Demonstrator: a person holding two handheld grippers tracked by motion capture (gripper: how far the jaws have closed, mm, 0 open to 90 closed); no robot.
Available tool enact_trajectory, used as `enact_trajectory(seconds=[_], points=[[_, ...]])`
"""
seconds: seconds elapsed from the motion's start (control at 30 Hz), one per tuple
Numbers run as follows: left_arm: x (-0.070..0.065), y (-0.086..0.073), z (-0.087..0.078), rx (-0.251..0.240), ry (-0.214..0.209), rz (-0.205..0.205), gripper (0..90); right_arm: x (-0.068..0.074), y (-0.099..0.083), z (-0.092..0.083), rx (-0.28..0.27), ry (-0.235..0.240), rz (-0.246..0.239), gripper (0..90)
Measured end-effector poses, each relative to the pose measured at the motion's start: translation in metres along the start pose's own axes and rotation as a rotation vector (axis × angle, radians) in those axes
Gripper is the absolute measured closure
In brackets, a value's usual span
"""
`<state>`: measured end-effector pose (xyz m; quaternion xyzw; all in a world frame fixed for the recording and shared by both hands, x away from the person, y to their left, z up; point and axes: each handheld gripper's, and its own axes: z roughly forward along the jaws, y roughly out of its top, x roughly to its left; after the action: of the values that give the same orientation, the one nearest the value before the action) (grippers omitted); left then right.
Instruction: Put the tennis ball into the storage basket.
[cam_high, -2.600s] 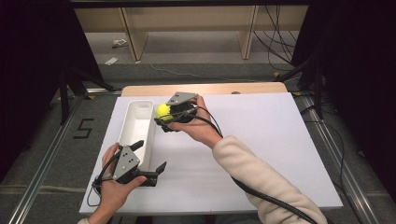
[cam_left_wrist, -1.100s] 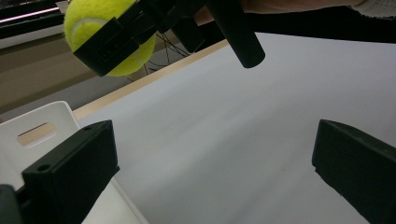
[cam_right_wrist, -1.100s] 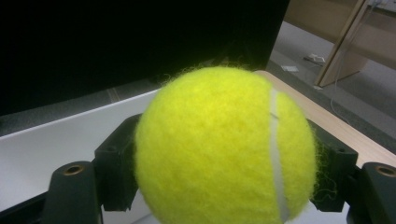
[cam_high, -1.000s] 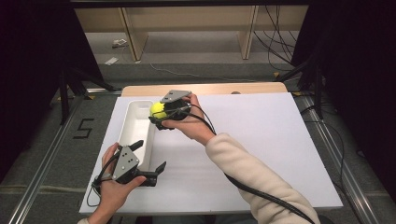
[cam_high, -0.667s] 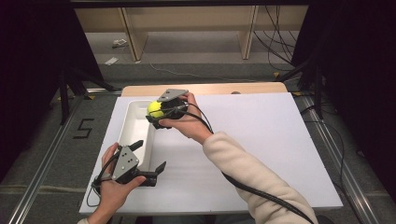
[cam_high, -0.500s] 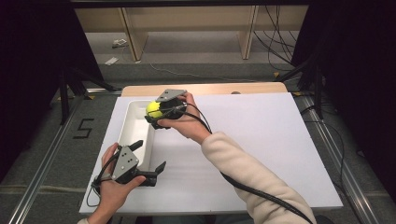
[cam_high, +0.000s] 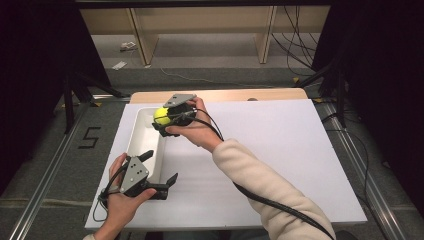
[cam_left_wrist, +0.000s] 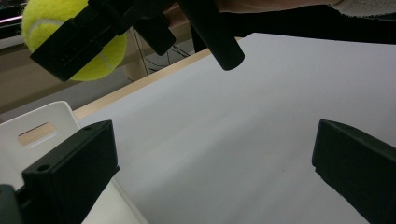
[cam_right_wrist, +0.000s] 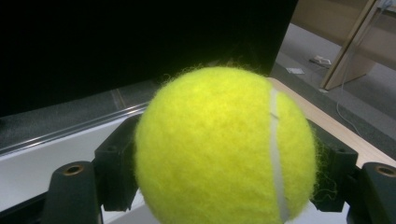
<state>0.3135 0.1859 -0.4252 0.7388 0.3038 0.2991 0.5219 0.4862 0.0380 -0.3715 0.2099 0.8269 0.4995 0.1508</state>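
A yellow tennis ball (cam_high: 161, 115) is clamped between the jaws of my right gripper (cam_high: 163, 120), which hangs above the far end of a long white tray (cam_high: 146, 147). The ball (cam_right_wrist: 224, 149) bulges large between the black pads (cam_right_wrist: 116, 172) in the right gripper view. My left gripper (cam_high: 161, 165) rests low by the tray's near right side, jaws wide apart and empty. Ahead of the left gripper (cam_left_wrist: 210, 172), its own view shows bare white board, with the held ball (cam_left_wrist: 70, 42) up at top left and a tray corner (cam_left_wrist: 42, 130) at left.
The white board (cam_high: 280, 150) covers most of the table, with a wooden strip (cam_high: 225, 95) along its far edge. A black cable (cam_high: 280, 205) trails from my right gripper along the sleeve. Shelf legs and cables stand on the floor beyond.
My right gripper carried the ball leftward, from beside the tray's right rim to above its far end. The left gripper stayed put, open.
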Motion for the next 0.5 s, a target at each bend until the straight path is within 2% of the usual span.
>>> enact_trajectory(seconds=[0.5], points=[[0.0, 0.0, 0.0, -0.004, 0.002, -0.001, 0.0, 0.004, 0.002, 0.011, 0.009, 0.009, 0.004, 26.8]])
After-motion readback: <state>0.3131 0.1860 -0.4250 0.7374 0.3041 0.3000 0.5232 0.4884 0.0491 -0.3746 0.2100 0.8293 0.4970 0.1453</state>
